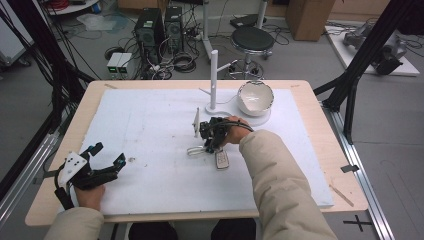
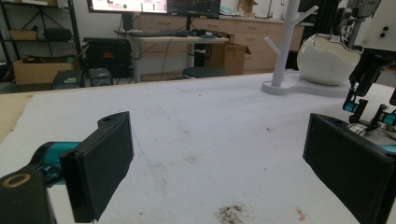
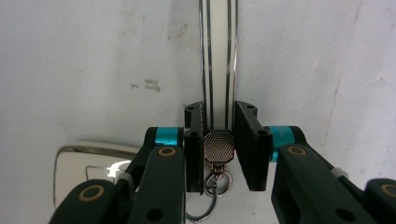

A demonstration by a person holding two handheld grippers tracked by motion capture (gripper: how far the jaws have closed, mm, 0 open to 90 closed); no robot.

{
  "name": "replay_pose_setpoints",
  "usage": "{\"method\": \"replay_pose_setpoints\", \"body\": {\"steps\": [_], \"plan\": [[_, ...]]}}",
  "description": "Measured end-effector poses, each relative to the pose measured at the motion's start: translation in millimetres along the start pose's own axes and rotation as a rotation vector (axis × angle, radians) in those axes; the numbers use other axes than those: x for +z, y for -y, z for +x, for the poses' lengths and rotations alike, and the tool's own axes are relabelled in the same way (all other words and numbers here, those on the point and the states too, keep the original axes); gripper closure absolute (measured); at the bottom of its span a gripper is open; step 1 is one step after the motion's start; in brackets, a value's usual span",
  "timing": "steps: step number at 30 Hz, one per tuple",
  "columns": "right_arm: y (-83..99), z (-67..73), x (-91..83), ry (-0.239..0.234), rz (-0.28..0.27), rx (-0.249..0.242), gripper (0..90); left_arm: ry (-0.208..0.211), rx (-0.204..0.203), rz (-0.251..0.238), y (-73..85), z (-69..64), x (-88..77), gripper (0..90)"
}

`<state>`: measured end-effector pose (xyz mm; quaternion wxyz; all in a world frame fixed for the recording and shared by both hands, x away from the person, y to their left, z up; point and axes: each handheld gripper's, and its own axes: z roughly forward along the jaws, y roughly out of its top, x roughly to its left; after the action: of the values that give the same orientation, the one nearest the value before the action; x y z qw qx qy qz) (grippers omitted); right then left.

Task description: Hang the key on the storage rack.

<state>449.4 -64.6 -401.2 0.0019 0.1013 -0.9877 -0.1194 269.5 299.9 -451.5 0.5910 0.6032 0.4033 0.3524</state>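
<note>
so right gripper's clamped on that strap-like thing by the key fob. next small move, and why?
Probably a short straight lift. The right gripper has its jaws closed on the white strap, just above its mesh end piece and ring, with the key fob lying beside on the table. The left gripper sits open and apart, so nothing needs handing over yet.

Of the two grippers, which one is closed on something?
The right gripper: its jaws clamp a white strap with silver edges. The left gripper rests near the table's edge, jaws wide apart and holding nothing.
</note>
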Motion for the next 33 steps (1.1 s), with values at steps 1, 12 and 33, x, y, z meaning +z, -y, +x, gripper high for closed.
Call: {"method": "replay_pose_setpoints", "body": {"steps": [1, 12, 33], "plan": [[0.5, 0.0, -0.7, -0.003, -0.009, 0.016, 74.3, 0.0, -0.001, 0.0, 0.1, -0.1, 0.0, 8.9], [11.9, -2.8, -26.2, 0.0, -0.154, 0.145, 74.5, -0.001, -0.005, 0.004, 0.0, 0.0, 0.1, 9.0], [50.8, -5.0, -67.3, 0.137, -0.494, 0.376, 74.5, -0.001, 0.002, 0.005, -0.1, -0.4, 0.4, 9.0]]}}
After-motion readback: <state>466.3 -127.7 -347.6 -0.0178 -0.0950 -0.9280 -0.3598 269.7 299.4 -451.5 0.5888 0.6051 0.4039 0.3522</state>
